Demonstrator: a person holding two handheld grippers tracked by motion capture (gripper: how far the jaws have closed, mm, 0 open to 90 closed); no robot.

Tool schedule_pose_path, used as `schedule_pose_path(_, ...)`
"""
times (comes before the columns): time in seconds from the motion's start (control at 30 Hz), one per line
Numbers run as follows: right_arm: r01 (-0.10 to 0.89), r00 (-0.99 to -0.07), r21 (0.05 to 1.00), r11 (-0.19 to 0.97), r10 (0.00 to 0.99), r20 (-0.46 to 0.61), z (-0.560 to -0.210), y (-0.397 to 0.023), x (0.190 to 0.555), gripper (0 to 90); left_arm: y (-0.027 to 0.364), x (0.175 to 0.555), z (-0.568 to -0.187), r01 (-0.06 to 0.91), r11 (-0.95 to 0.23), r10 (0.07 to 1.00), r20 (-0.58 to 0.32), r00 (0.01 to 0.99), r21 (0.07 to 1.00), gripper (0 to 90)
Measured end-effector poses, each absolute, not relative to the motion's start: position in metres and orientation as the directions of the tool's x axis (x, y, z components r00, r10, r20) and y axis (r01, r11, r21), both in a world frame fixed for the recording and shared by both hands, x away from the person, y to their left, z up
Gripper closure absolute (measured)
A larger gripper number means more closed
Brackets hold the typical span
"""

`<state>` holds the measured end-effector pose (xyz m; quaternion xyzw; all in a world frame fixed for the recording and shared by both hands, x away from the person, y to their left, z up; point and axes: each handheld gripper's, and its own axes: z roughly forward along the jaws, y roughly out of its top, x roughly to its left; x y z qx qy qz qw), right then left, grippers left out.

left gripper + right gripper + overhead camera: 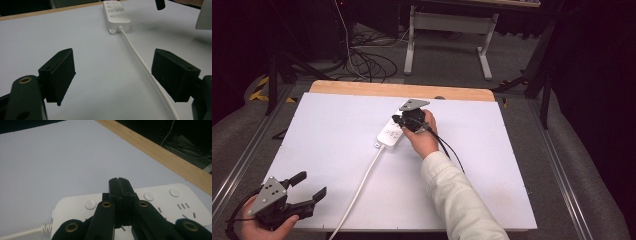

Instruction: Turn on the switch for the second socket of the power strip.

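1. Nearest the high camera, the left gripper (309, 197) is held low at the table's (337, 150) front left corner, jaws spread wide and empty.
2. At the far middle lies the white power strip (390, 134), its cord (357, 192) trailing toward the front edge.
3. Pressed together with nothing between them, the right gripper's (118, 181) jaws are poised over the strip's buttons (a switch press seems to be in hand).
4. Next, a short, well-aimed downward push is called for.
5. The right forearm (452, 195) is stretched forward, wrist bent down.

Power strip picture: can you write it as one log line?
right gripper: shut, over white plastic power strip | left gripper: open, idle
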<state>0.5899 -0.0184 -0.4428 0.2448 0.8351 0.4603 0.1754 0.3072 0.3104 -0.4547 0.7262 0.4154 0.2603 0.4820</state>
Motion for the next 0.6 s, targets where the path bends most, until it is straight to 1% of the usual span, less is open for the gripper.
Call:
schedule_pose_path(0.07, 0.264, -0.807, 0.853, 0.450, 0.587, -0.061, -0.446, -0.017, 0.592, 90.0, 0.311, 0.307, -0.455, 0.350, -0.194, 0.856, -0.016, 0.517, 0.916, 19.4)
schedule_pose_path(0.17, 0.280, -0.801, 0.857, 0.432, 0.598, -0.039, -0.452, -0.016, 0.596, 90.0, 0.312, 0.306, -0.455, 0.355, -0.179, 0.856, -0.032, 0.515, 0.917, 19.5)
schedule_pose_path(0.6, 0.290, -0.798, 0.856, 0.428, 0.602, -0.031, -0.465, -0.008, 0.601, 90.0, 0.316, 0.304, -0.456, 0.359, -0.173, 0.857, -0.040, 0.514, 0.917, 19.5)
